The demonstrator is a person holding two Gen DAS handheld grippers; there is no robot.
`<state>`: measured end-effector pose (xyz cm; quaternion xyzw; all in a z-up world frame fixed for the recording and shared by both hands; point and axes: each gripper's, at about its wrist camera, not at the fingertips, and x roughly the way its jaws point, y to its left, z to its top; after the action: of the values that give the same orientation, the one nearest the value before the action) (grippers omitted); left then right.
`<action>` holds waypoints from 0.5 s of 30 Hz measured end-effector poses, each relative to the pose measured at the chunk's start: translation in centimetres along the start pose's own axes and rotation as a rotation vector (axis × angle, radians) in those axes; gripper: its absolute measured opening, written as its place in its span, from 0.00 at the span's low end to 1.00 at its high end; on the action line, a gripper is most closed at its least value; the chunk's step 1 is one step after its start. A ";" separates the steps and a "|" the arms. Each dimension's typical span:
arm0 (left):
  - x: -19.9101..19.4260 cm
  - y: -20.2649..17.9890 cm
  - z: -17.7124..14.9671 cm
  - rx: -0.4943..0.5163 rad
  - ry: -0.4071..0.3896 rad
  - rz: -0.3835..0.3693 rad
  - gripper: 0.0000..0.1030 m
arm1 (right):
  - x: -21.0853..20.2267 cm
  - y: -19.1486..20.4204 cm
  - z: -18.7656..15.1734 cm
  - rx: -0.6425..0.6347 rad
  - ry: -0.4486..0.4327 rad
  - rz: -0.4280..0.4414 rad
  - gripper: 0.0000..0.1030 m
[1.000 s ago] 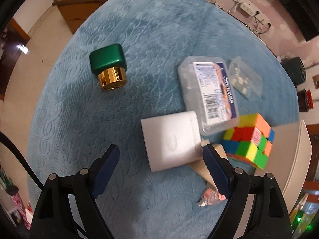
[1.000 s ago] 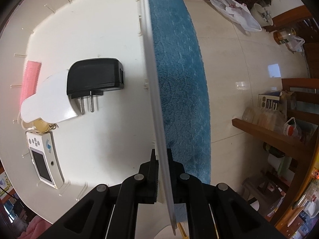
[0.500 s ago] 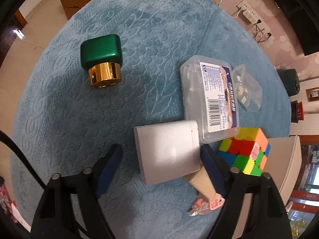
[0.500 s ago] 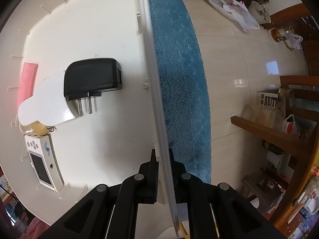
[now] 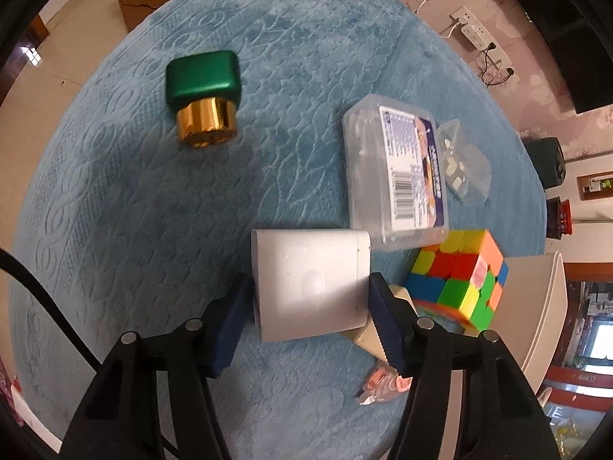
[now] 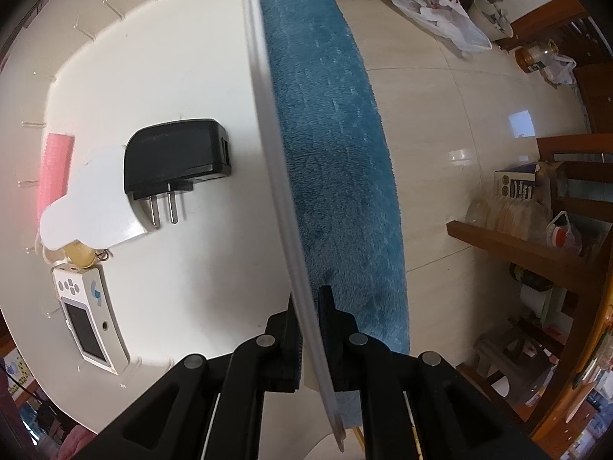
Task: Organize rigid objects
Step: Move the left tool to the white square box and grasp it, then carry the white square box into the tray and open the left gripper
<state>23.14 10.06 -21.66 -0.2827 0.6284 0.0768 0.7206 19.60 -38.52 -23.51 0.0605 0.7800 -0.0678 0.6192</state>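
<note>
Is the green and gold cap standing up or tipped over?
Tipped over. The cap lies on its side on the blue cloth, gold opening facing the camera.

Left gripper (image 5: 308, 306): two black moulded arms, each fitted with round silver pivot screws and tipped by a dark blue ridged pad (image 5: 387, 326). A black cable (image 5: 46, 299) is seen at its left side. Right gripper (image 6: 310, 329): matching black arms with silver screws (image 6: 265, 340), the fingertips finished in black.
</note>
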 end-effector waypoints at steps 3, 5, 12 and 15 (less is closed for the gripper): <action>-0.3 0.6 -1.0 -0.014 0.013 0.007 0.63 | -0.7 0.0 0.0 -0.001 -0.031 0.035 0.23; -0.6 1.1 -1.7 -0.013 0.019 0.013 0.62 | -1.1 0.2 0.1 -0.011 -0.050 0.034 0.29; -1.6 2.0 -5.0 -0.007 0.047 0.050 0.62 | -1.6 0.6 0.6 -0.032 -0.084 0.056 0.30; -1.9 2.4 -6.5 -0.008 0.061 0.063 0.62 | -1.6 0.5 0.6 -0.038 -0.091 0.070 0.30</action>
<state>16.00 9.26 -20.95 -0.2679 0.6582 0.0935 0.6973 20.67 -38.11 -22.13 0.0730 0.7494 -0.0339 0.6572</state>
